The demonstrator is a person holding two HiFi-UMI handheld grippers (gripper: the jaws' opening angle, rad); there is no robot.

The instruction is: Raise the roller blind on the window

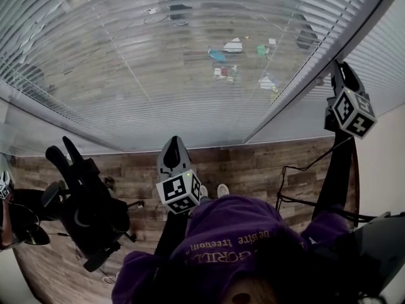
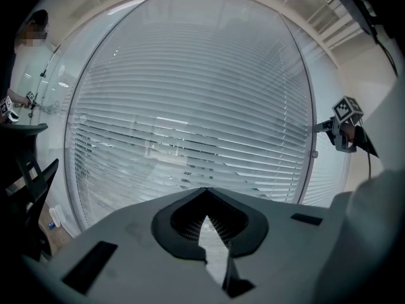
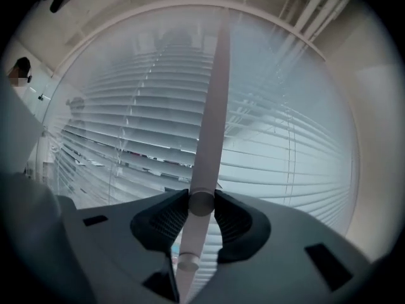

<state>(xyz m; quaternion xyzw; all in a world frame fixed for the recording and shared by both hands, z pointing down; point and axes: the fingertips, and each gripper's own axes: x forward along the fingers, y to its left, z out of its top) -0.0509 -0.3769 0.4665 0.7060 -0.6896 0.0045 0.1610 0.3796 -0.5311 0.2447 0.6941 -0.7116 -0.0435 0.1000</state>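
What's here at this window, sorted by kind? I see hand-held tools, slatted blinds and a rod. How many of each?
Hand-held tools: 2 (left tool, shut and empty; right tool)
Slatted blinds: 2 (wide blind; narrow blind)
Rods: 1 (rod, clamped in the right tool)
Total: 5

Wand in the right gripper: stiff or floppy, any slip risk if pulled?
Probably stiff: the wand runs straight from the right gripper upward. Its smooth round surface might slip or spin between the fingers. Slim, so likely light; may swing against the blind.
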